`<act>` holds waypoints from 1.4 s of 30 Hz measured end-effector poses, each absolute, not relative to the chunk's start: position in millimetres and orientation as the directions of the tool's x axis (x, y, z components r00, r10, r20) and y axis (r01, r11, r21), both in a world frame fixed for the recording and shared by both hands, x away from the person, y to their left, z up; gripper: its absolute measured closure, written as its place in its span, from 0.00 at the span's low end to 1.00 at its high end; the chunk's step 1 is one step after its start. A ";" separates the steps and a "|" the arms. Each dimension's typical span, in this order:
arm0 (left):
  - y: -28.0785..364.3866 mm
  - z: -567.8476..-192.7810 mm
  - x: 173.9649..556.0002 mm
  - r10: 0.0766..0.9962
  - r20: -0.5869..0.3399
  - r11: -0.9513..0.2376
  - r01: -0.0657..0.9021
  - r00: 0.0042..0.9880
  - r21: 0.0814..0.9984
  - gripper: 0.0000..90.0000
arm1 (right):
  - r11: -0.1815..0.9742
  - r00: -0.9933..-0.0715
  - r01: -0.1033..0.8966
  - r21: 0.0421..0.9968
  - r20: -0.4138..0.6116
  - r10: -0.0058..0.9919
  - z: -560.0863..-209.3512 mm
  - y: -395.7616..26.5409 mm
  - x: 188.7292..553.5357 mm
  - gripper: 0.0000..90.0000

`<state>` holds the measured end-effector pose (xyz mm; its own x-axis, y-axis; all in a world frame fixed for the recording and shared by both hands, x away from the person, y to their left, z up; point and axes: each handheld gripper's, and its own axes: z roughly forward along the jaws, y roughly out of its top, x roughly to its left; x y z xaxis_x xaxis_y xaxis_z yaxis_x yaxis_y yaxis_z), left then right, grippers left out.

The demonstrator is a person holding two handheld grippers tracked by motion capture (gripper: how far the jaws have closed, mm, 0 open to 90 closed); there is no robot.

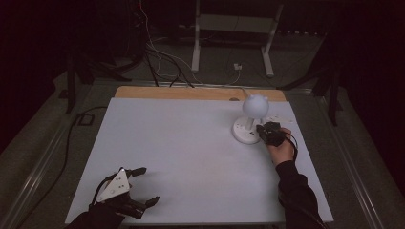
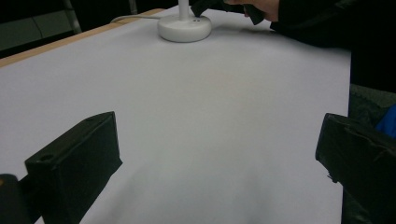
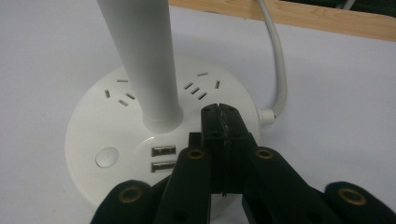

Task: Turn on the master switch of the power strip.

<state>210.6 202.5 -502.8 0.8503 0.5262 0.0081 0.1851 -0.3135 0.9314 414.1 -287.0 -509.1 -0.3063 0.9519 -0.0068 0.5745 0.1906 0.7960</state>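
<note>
My right hand-held gripper point(image 3: 223, 122) is fully closed, empty, tips over the lamp base point(image 3: 93, 135). My left hand-held gripper point(image 1: 143, 186) rests wide open on the desk point(image 1: 191, 157).

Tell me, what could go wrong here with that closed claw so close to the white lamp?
The right gripper is shut, its tips over the lamp base beside the stem. A sideways nudge might tip the top-heavy lamp or slide it across the table. It could also miss the round button and poke the USB ports. Dragging the base might strain the cable.
</note>
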 end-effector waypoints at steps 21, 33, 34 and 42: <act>202.5 -502.5 209.8 0.522 0.009 -0.314 0.182 0.853 0.932 0.00 | 0.173 -0.304 0.571 0.803 0.011 0.952 -512.6 -288.9 413.7 1.00; 202.7 -502.7 210.2 0.524 0.007 -0.313 0.184 0.852 0.932 0.00 | 0.191 -0.295 0.564 0.804 -0.020 0.955 -512.5 -285.3 412.7 1.00; 202.6 -502.8 210.2 0.525 0.009 -0.315 0.184 0.851 0.931 0.00 | 0.195 -0.297 0.564 0.802 -0.023 0.955 -512.2 -285.0 412.8 1.00; 203.1 -502.4 210.7 0.528 0.010 -0.314 0.185 0.849 0.931 0.00 | 0.149 -0.265 0.561 0.814 0.007 0.964 -501.5 -284.1 412.7 1.00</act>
